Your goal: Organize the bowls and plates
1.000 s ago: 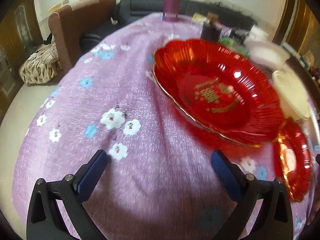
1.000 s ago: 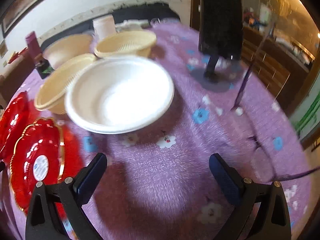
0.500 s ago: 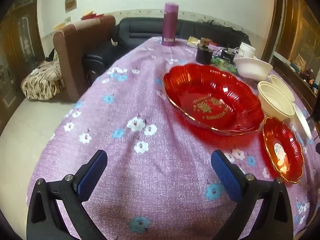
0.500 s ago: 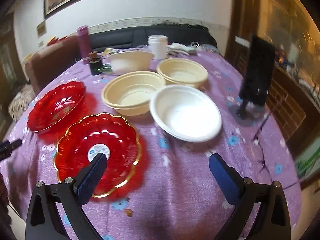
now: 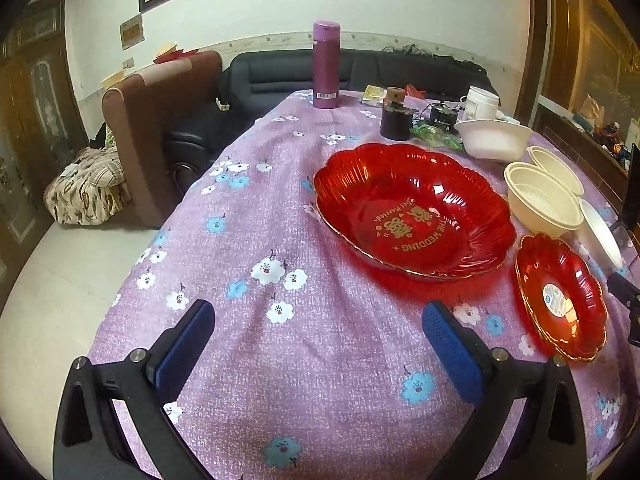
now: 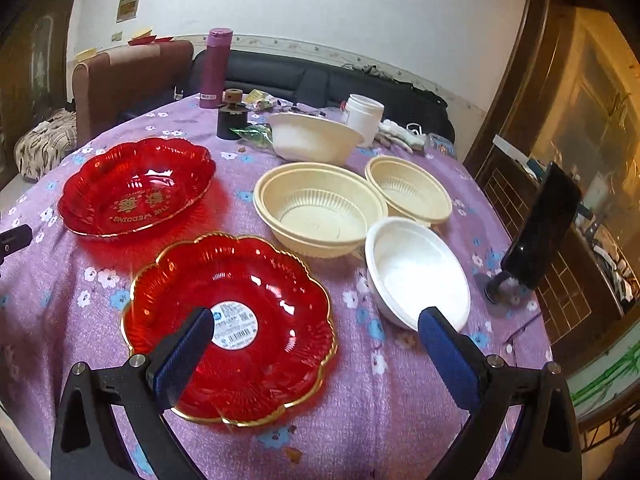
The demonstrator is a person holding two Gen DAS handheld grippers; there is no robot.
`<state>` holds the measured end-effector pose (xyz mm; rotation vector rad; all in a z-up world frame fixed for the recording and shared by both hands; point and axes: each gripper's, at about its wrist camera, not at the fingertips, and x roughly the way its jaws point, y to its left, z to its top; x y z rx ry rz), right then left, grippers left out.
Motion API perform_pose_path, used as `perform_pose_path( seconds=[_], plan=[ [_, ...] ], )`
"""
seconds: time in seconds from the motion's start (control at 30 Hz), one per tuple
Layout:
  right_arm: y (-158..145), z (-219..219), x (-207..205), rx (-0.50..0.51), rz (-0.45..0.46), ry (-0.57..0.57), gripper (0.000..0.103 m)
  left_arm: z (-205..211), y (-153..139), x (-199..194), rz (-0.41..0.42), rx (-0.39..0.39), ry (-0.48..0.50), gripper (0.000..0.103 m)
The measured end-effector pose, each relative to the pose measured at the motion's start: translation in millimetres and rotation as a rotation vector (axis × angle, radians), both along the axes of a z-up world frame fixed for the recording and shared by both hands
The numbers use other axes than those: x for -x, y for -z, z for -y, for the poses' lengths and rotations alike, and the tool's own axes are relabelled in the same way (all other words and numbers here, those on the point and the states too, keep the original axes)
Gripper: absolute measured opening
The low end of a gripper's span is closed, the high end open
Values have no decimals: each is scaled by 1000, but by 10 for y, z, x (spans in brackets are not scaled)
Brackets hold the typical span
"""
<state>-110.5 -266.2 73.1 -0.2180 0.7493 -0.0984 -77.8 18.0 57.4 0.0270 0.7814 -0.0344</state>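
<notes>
- Left wrist view: my left tool hangs over a bare stretch of the surface, which wears a purple flowered cloth. Its blue pads are spread wide with nothing between them.
- Ahead and to the right of that tool lies the large red plate with gold lettering, flat on the cloth; the small red plate sits just beside it, further right.
- Right wrist view: my right tool is likewise spread wide and holds nothing. It hovers above the near side of the small red plate, whose centre carries a white sticker.
- Beyond that plate stand two cream bowls, the big cream bowl and the smaller cream bowl close on its right.
- One white bowl sits by my right pad, touching or nearly touching the big cream bowl; I cannot tell which.
- Another, the far white bowl, stands further back near a white jar.
- At the far edge are a purple flask and a dark jar.
</notes>
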Motion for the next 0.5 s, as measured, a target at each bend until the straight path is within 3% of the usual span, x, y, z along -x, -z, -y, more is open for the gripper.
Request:
perform_pose_path(
  seconds=[0.2,0.27,0.33,0.5],
  plan=[
    [-2,-58,-78,-43,-32,-42,102,5,-32,-31,-6,11,21,103],
    [-9,-62,-125,-121,-68,-80,97,-7,-79,-51,-4,24,33,103],
    [-38,-31,-188,-208,-108,-100,79,-11,-124,-96,-11,33,57,103],
    [-114,-1,-347,-410,-169,-140,70,30,-194,-250,-21,13,95,100]
  ],
)
